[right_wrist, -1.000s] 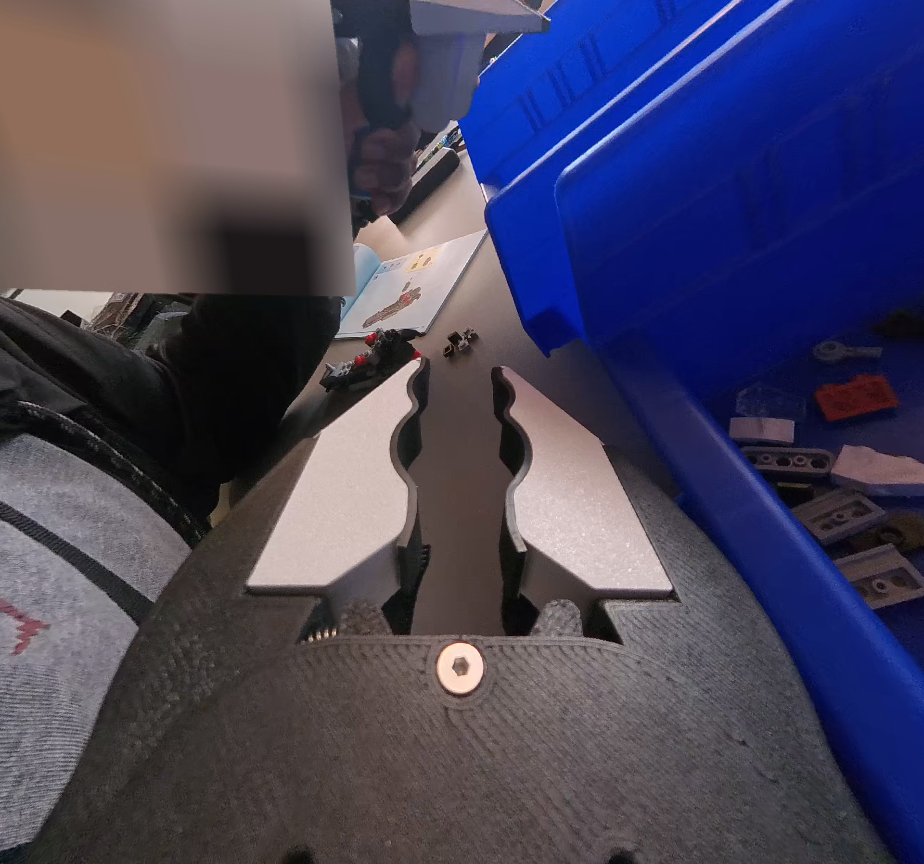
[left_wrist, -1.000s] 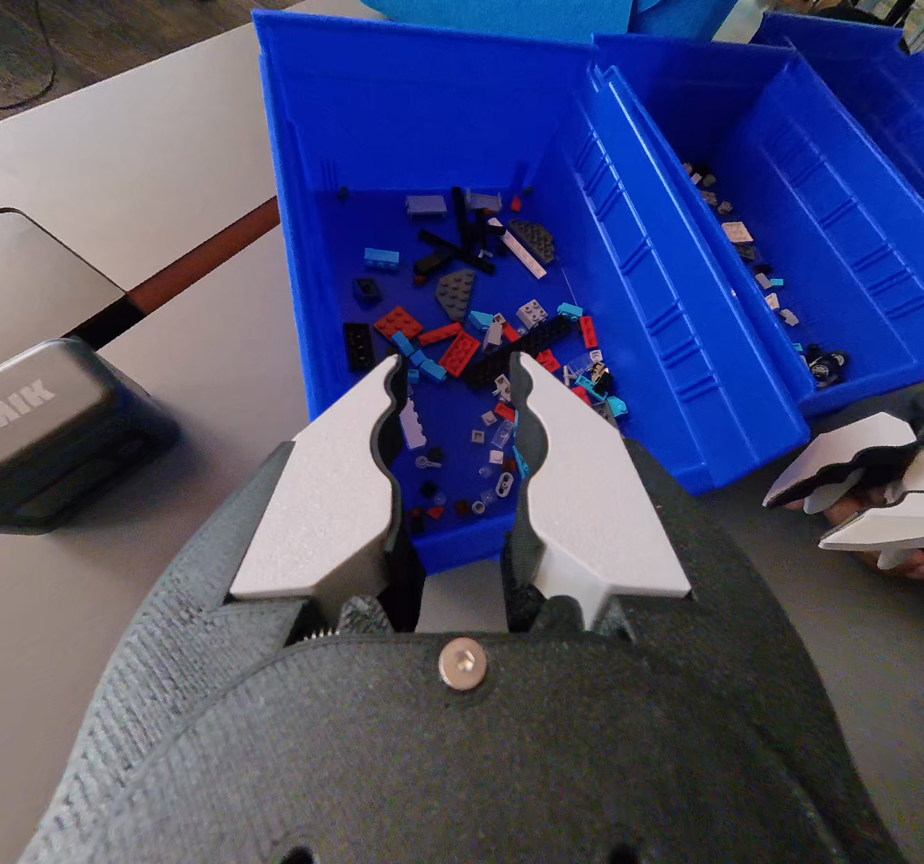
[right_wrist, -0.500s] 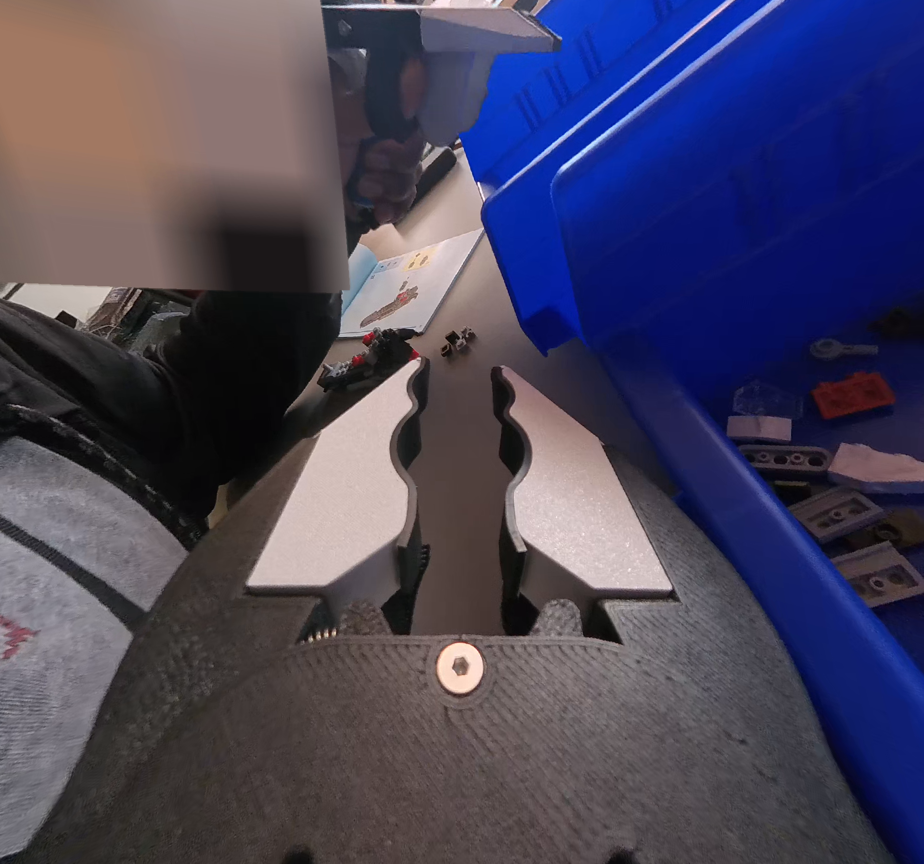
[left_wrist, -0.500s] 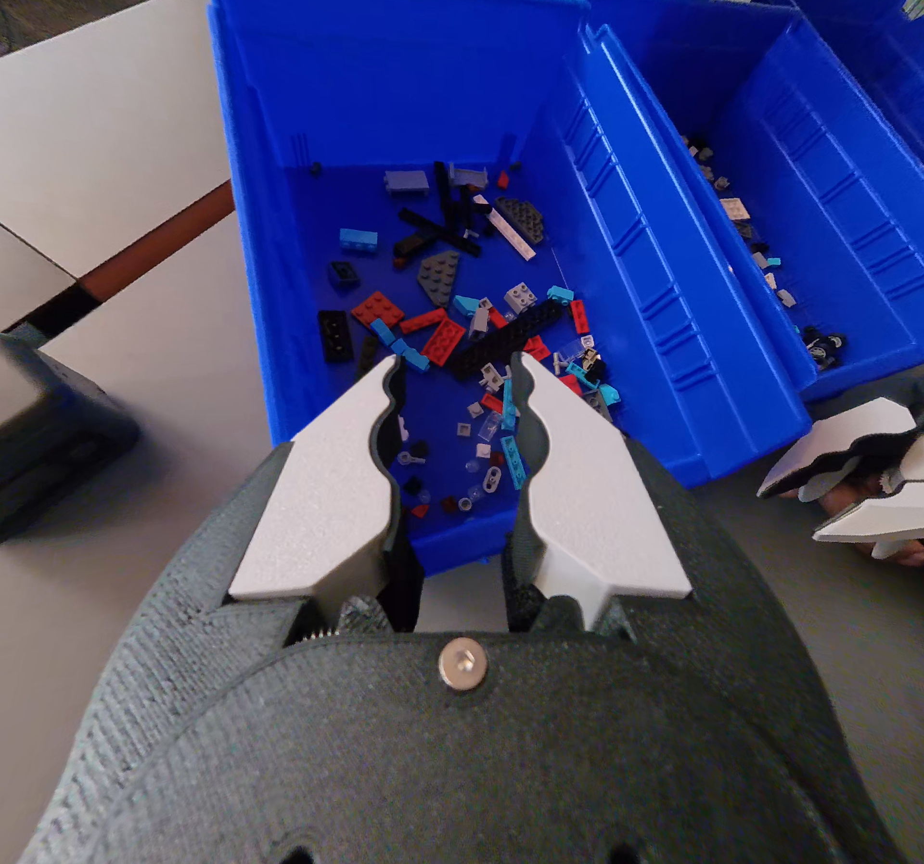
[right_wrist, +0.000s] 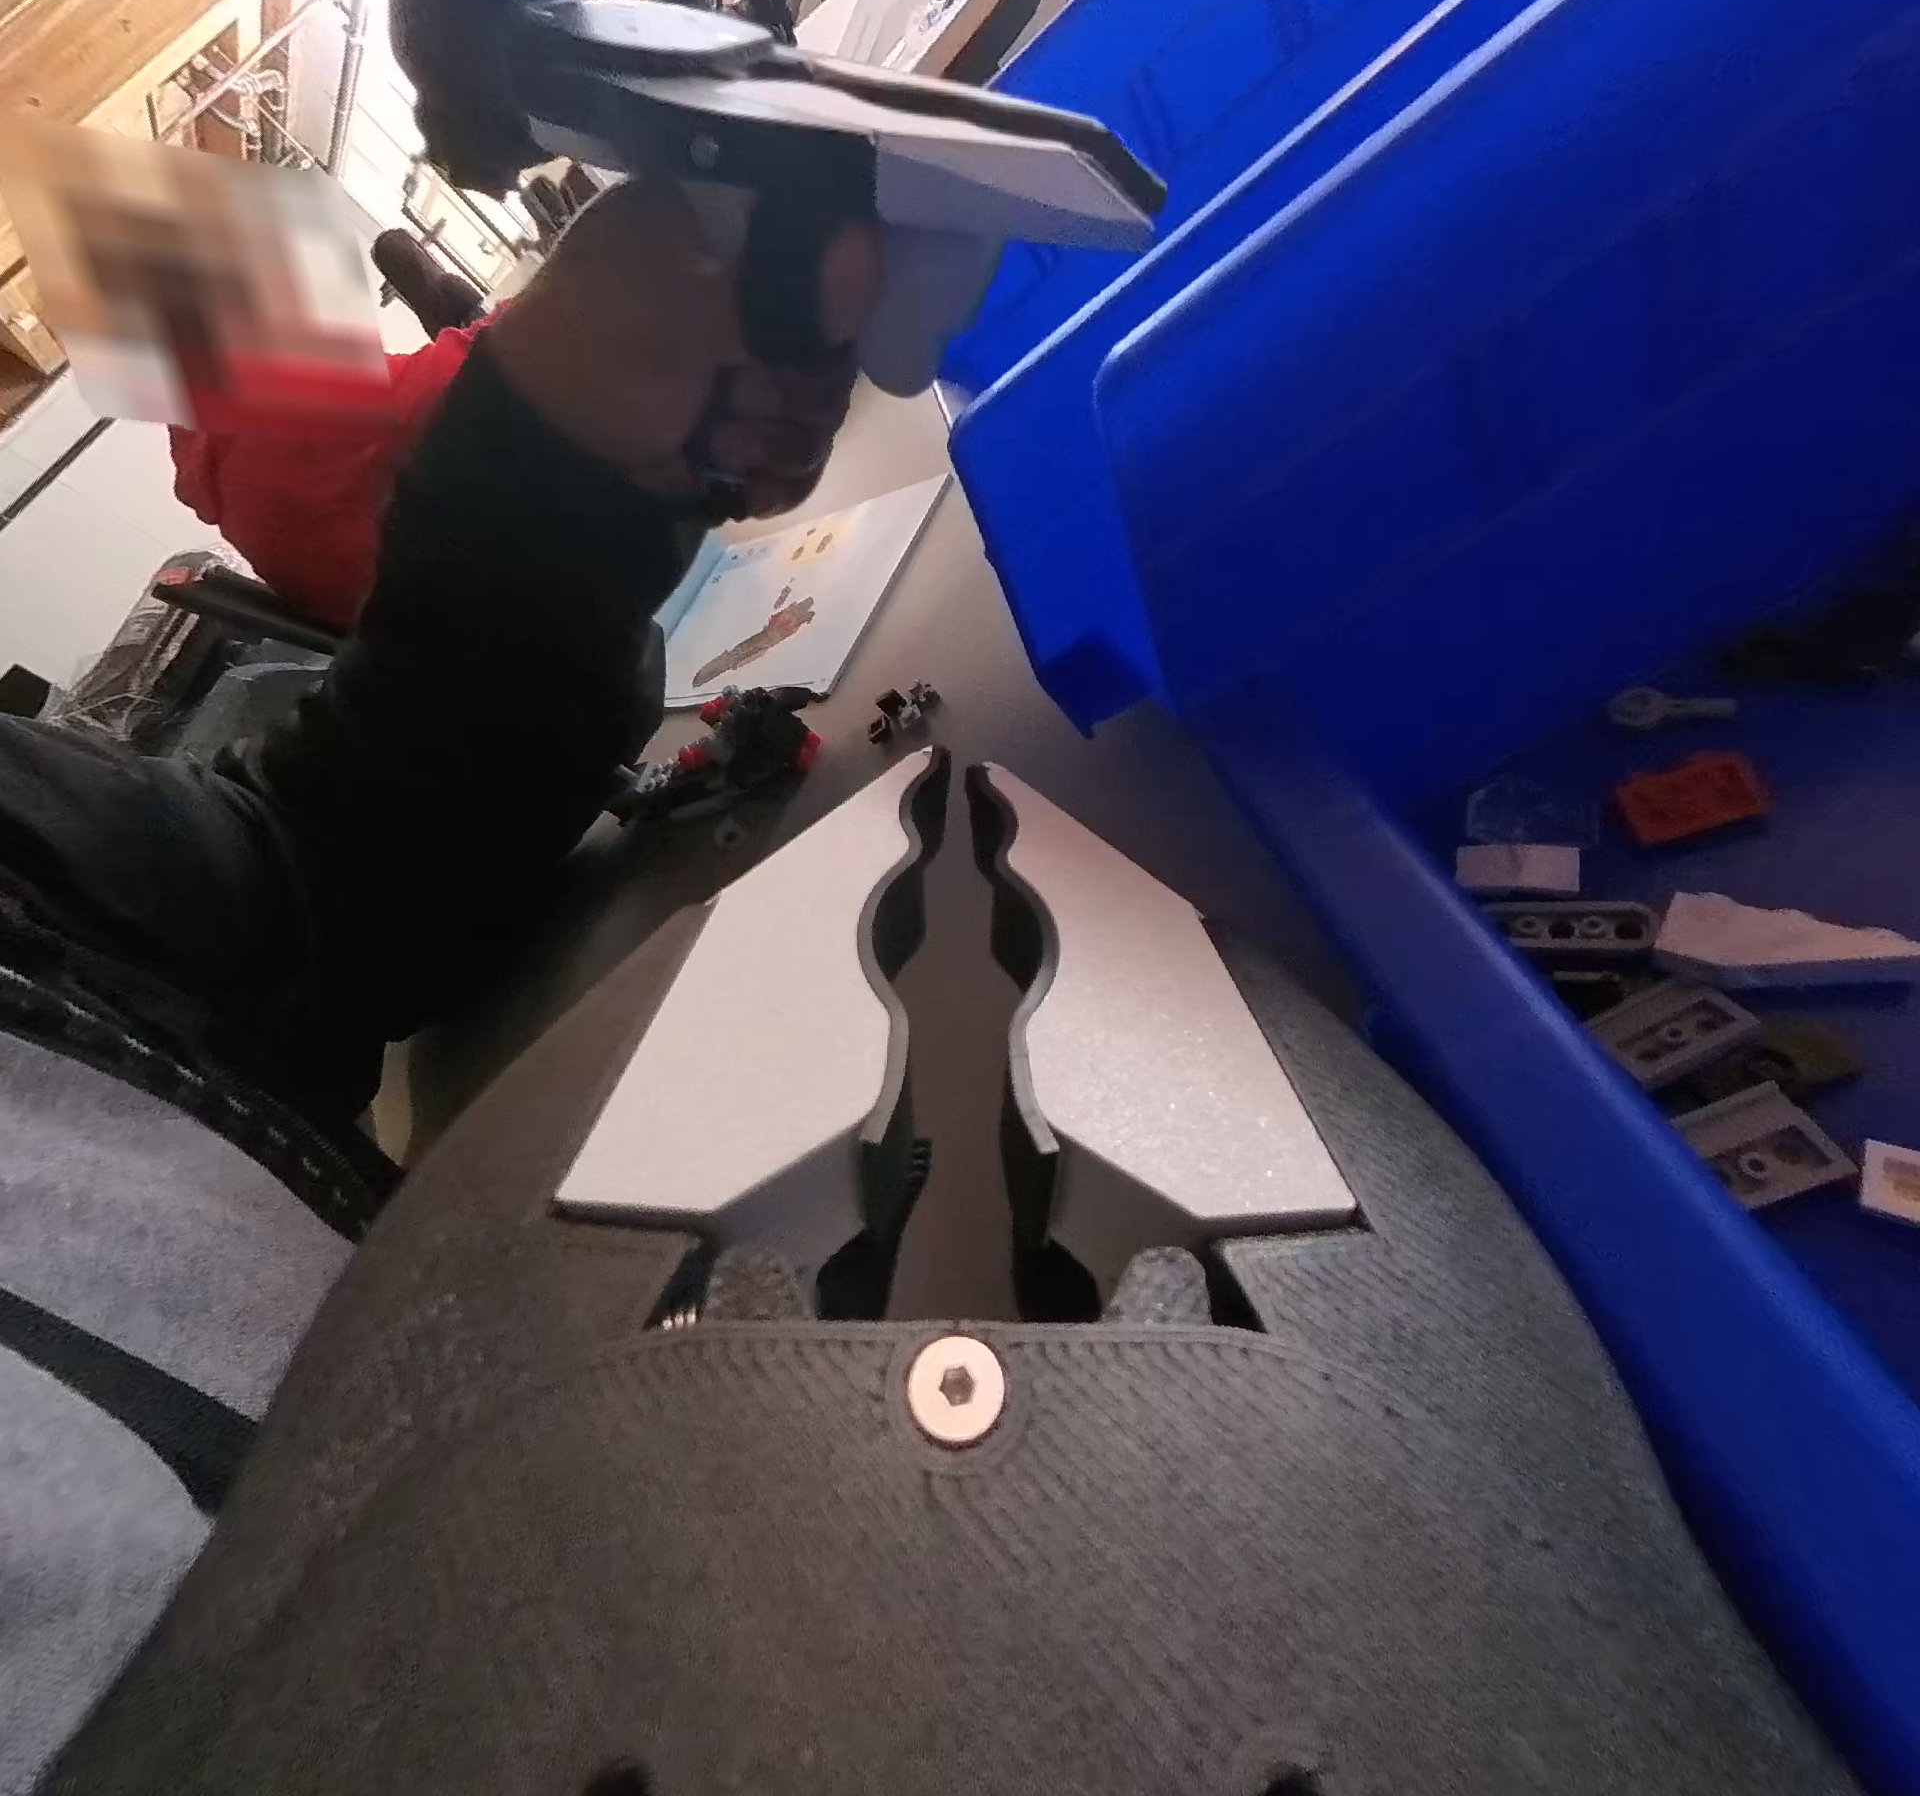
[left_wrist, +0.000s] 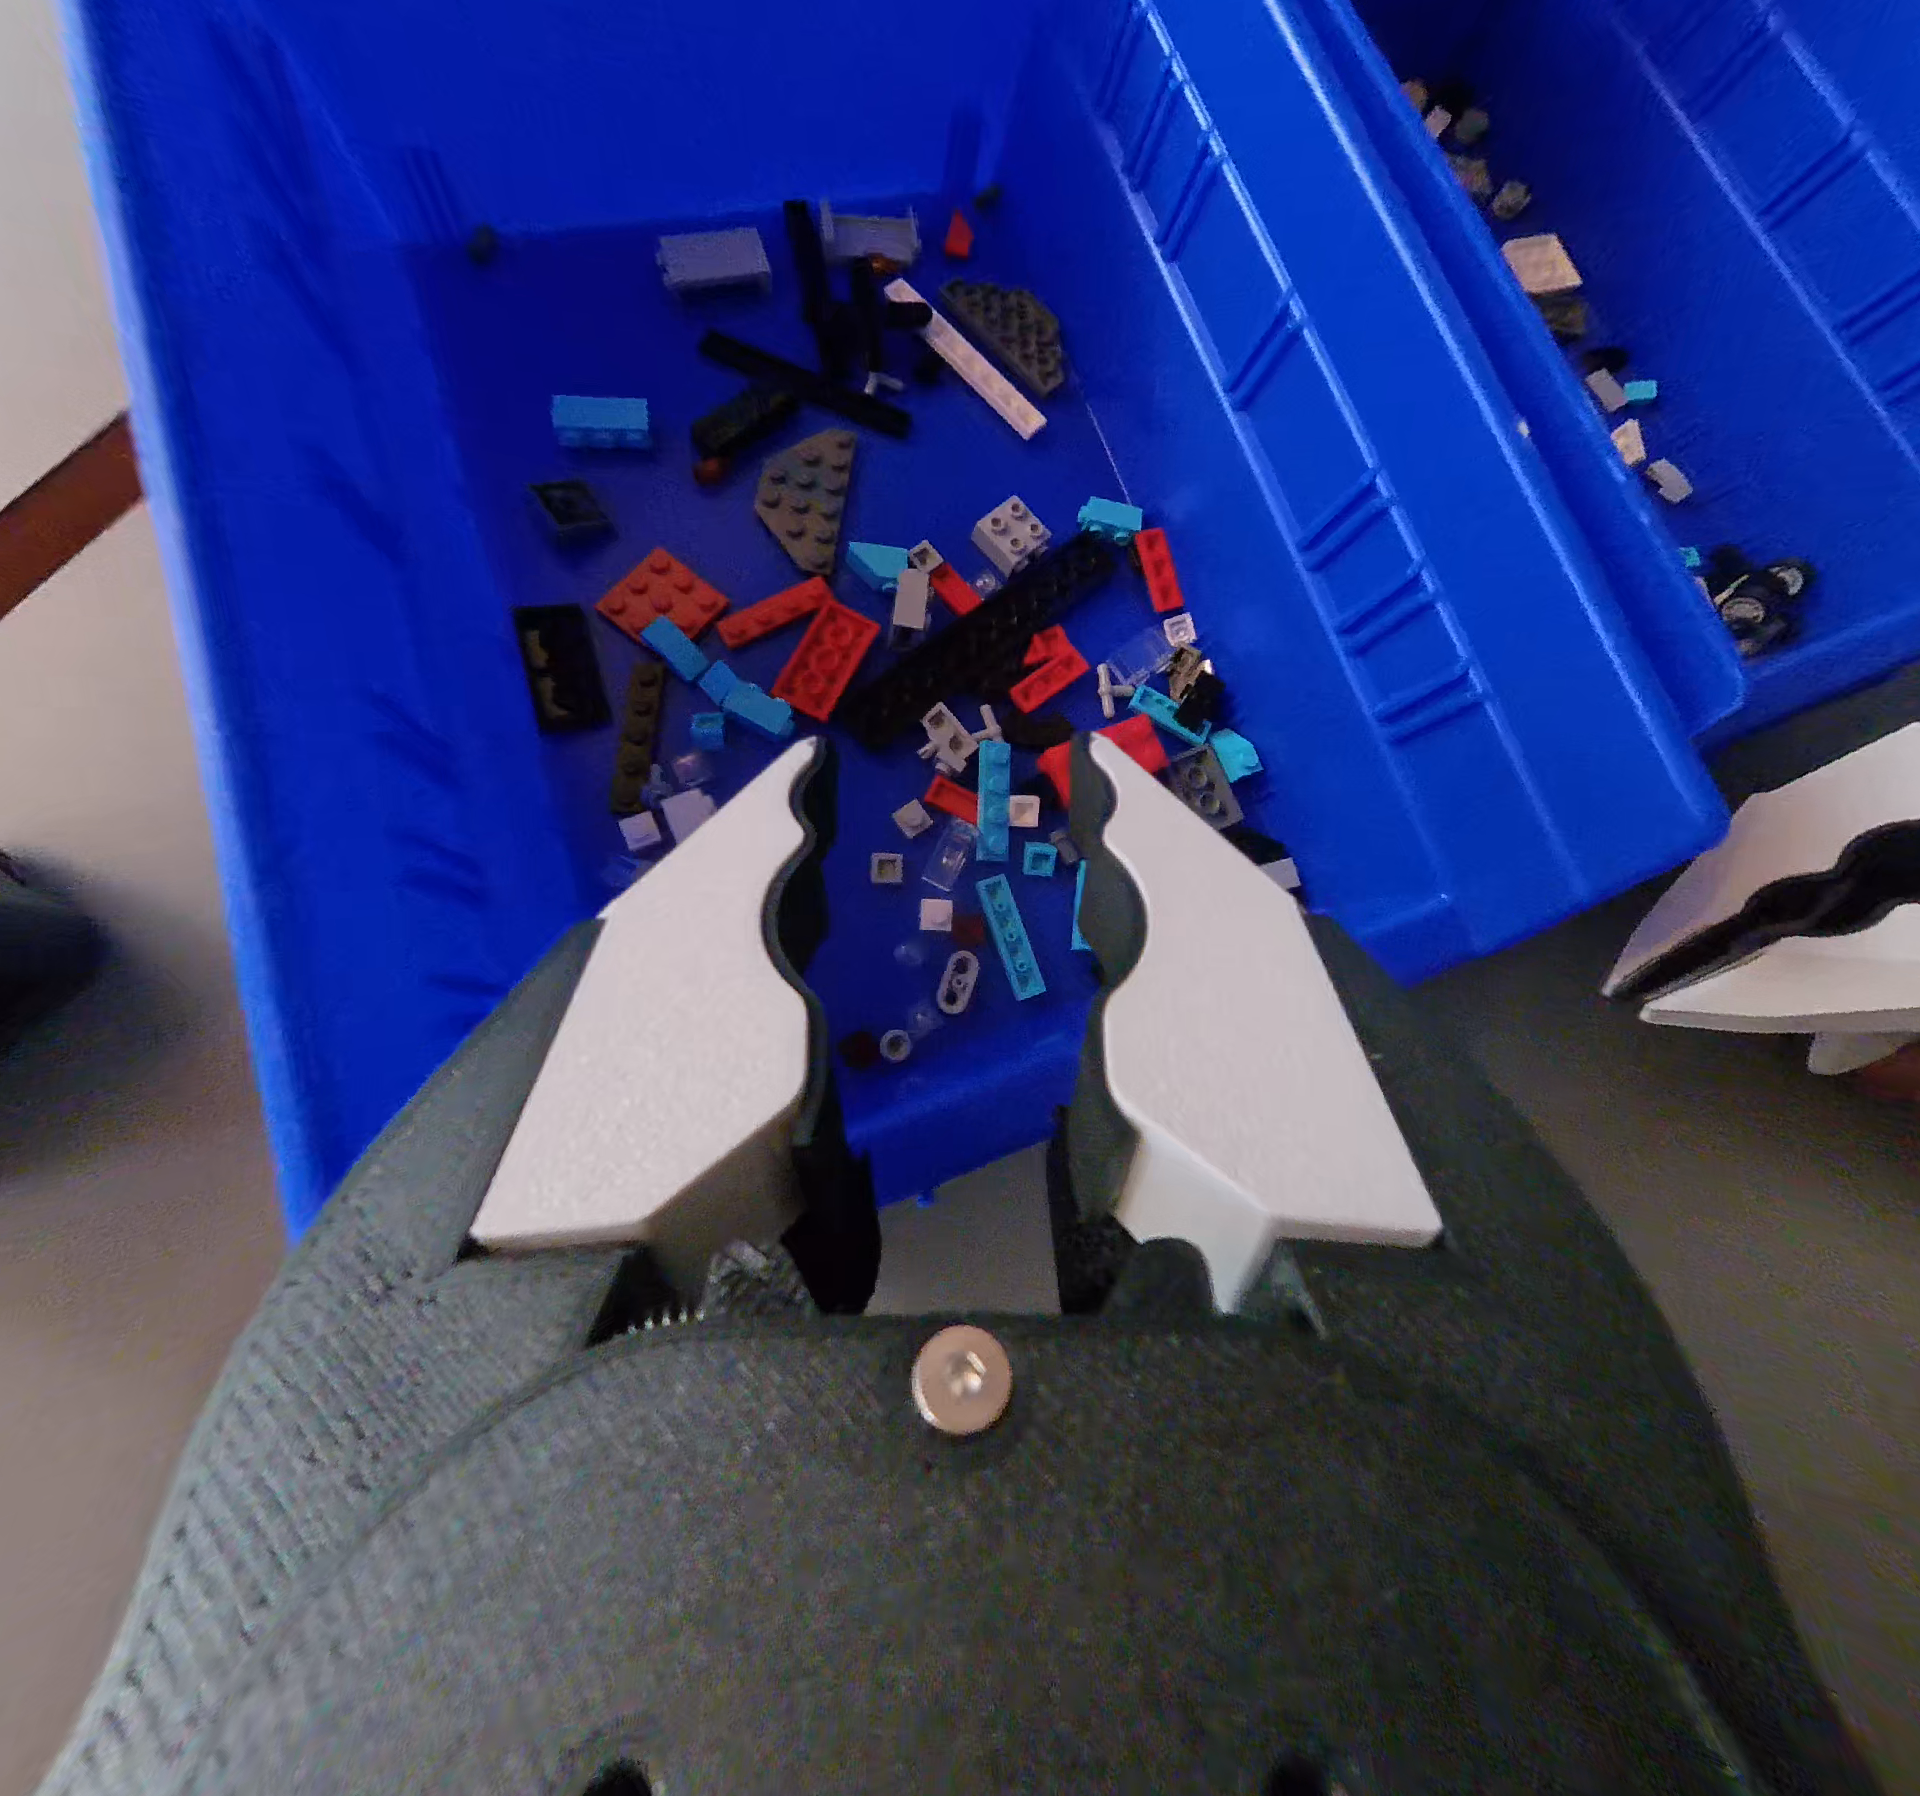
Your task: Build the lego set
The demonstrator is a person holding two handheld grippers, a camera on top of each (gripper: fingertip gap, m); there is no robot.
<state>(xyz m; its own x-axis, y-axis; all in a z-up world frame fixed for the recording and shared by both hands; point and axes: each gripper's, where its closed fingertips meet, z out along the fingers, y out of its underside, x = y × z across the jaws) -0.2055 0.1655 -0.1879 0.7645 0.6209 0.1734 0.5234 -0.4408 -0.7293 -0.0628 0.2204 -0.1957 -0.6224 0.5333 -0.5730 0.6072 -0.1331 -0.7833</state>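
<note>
Picking a piece from the bin

Your left gripper (left_wrist: 951,759) hangs with its jaws apart and empty over the blue bin (left_wrist: 312,707) of loose pieces (left_wrist: 831,645); settle on one lying apart from the rest, straddle it squarely, then squeeze. Your right gripper (right_wrist: 958,772) is nearly closed on nothing, low over the table (right_wrist: 925,603), with the half-built model (right_wrist: 748,738) just ahead beside the booklet (right_wrist: 800,593).

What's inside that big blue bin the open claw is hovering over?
The blue bin holds loose lego pieces: red, black, grey, turquoise and clear. The left gripper covers some nearest pieces.
</note>
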